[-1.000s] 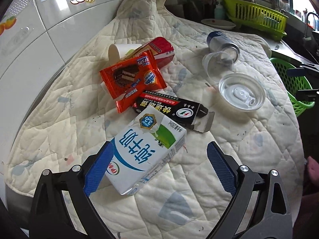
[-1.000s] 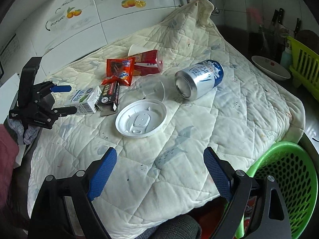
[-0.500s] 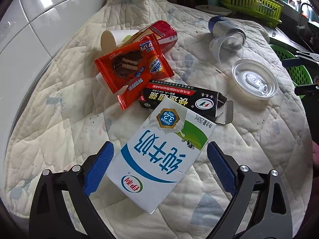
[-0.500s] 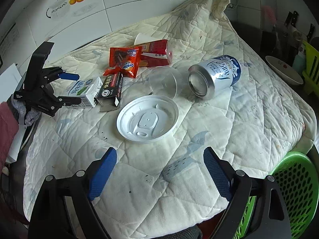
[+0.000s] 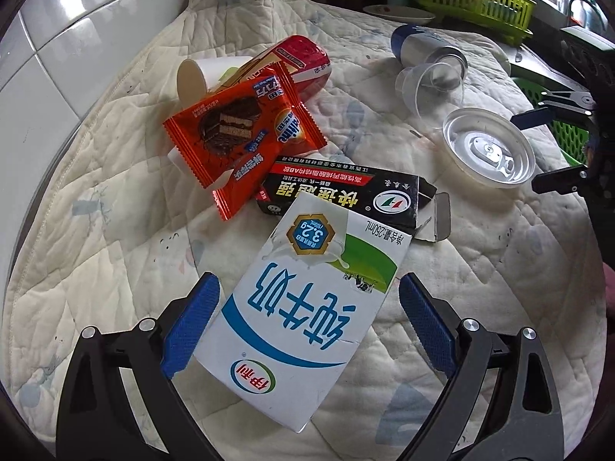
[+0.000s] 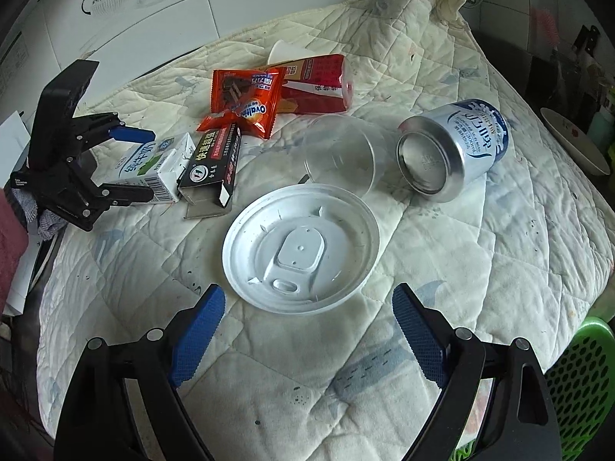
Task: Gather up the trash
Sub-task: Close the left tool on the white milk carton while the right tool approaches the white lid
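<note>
While spread wide over the quilt, straddles the milk carton with the left gripper: jaws apart, one pad just beside the carton's near corner, the other clear of its far edge. Lies flat, that carton, printed face up, its top end touching a black box at twelve o'clock. Carries an open flap at the box's three o'clock end. Overlaps the box at eleven o'clock with an orange snack wrapper, itself lying across a red packet and a paper cup on its side.

Seen from the right wrist, holds the right gripper above the quilt with jaws apart. Have just been opening further, those jaws, clamped on nothing. Reaches only the mouth of the gap with the near rim of the white plastic lid, untouched by either pad. Lies on its side at one o'clock of the lid, a clear plastic cup, and beside it at two o'clock a blue and silver can, also tipped over, base toward the camera. Shows a green basket off the quilt's edge at four o'clock.
</note>
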### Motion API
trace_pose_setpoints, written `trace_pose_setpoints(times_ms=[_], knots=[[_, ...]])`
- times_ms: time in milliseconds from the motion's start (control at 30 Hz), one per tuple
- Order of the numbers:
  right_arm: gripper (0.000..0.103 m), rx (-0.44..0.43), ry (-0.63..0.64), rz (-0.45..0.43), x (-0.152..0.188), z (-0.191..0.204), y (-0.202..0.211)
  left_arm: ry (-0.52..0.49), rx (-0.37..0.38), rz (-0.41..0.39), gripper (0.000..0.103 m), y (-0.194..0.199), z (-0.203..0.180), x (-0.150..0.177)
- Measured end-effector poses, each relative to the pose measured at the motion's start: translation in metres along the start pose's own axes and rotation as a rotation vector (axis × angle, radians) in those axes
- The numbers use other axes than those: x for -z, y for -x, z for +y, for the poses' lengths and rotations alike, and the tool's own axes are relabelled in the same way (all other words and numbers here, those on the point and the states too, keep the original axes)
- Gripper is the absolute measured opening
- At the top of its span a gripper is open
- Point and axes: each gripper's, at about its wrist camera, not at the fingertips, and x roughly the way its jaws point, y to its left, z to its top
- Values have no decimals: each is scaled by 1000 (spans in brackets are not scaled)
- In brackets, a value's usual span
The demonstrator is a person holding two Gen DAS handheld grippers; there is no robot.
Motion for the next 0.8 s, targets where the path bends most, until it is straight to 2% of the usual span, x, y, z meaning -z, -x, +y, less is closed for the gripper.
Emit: trace_pose_setpoints(times_ms=[300, 600, 800], knots=[[93, 22, 57, 33, -13, 13, -27, 15, -1, 32, 93, -11, 4, 2], [90, 37, 3, 14, -22, 9, -36, 65, -25, 23, 92, -11, 3, 3], [89, 38, 1, -5, -18, 9, -31, 118, -50, 20, 88, -6, 0, 2]])
